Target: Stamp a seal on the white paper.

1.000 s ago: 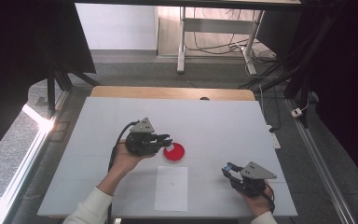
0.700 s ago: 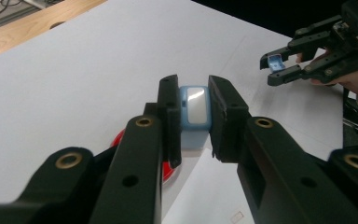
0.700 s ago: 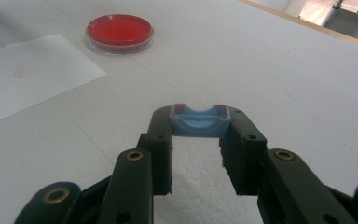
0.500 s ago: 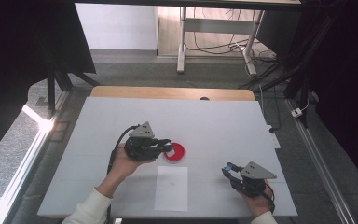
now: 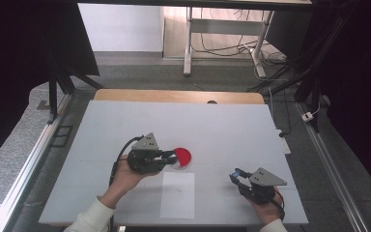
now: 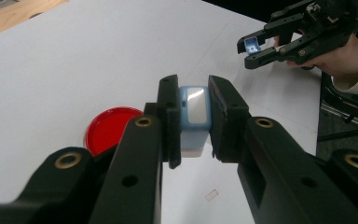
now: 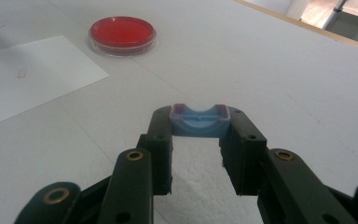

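**Between both pairs of jaws, blue pieces**

Beside the red dish (image 6: 109, 129), my left gripper (image 6: 193, 123) clamps a pale blue block (image 6: 193, 112) with a glossy face. My right gripper (image 7: 199, 135) pinches a small blue tray-shaped cap (image 7: 199, 121) above the table (image 7: 284, 70).

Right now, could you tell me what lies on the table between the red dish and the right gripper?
Nothing but bare table: in the high view, the sheet of paper sits nearer the person than that stretch.
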The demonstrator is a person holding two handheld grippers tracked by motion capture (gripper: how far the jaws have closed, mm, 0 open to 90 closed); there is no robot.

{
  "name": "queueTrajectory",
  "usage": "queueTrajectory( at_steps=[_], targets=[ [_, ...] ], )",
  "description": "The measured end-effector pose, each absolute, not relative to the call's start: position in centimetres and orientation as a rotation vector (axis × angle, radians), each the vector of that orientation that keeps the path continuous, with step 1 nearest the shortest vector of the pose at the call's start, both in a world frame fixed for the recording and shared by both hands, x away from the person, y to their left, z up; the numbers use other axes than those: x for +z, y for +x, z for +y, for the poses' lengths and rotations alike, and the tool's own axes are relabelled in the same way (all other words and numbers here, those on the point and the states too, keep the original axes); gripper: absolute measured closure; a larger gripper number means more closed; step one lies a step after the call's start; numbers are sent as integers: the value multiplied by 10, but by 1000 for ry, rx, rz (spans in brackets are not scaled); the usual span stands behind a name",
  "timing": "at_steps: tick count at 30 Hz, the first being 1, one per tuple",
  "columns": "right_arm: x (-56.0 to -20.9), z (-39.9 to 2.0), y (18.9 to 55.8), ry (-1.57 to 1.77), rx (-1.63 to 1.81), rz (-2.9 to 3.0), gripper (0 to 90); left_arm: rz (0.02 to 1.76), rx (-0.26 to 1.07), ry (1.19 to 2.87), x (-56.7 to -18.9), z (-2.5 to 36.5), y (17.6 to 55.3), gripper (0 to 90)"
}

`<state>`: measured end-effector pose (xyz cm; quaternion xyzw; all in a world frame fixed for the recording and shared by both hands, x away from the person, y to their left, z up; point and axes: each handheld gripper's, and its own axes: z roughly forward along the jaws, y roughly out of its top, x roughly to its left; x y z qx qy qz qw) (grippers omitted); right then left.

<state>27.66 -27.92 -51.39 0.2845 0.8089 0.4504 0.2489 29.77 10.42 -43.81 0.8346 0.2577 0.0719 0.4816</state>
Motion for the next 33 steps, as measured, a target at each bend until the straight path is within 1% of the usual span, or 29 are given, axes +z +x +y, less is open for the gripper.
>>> queueTrajectory(
  at_steps=[33],
  targets=[
    [-516, -278, 277, 774, 1217, 2215, 648, 593, 127, 2087, -454, 90, 281, 748]
  ],
)
